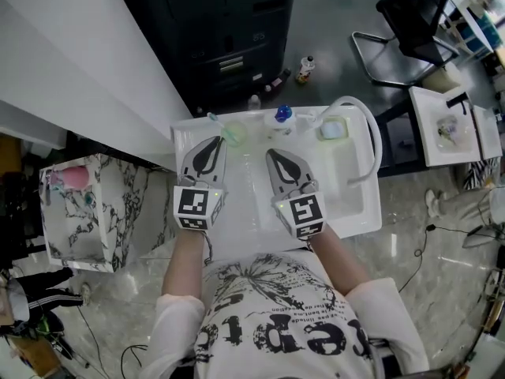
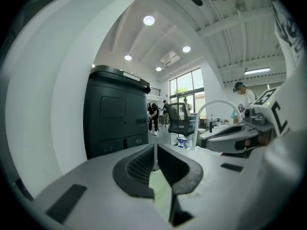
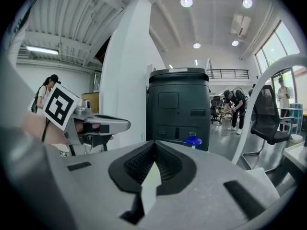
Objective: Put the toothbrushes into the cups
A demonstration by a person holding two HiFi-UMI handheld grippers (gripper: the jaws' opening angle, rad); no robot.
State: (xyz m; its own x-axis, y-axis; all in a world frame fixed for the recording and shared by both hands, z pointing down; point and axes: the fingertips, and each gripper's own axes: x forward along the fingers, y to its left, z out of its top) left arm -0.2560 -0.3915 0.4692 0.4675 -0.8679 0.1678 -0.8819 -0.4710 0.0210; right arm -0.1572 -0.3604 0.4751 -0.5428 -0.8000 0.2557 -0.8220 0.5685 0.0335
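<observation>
Standing at the white washstand, you have a marble-patterned cabinet on the floor at your left and a white partition wall running diagonally behind it. A tall dark cabinet stands beyond the stand's far edge, with an office chair and a second white stand off to the right, all on a glossy grey floor. Your left gripper hangs over the left half of the top with its jaws pressed together and nothing between them. Your right gripper hangs just beside it, nearer the middle, likewise closed and empty. The two are apart, with a bare strip of the top between them. The stand's left edge runs close beside your left gripper, while on the right a sunken basin and a curved white spout arching over it take up that side. Along the far edge stand the containers. A translucent green cup sits just ahead of your left gripper's tips, with a toothbrush leaning out of it toward the left. A blue-topped item near the middle is too small to identify. A pale cup by the spout's base holds something teal that you cannot make out.
</observation>
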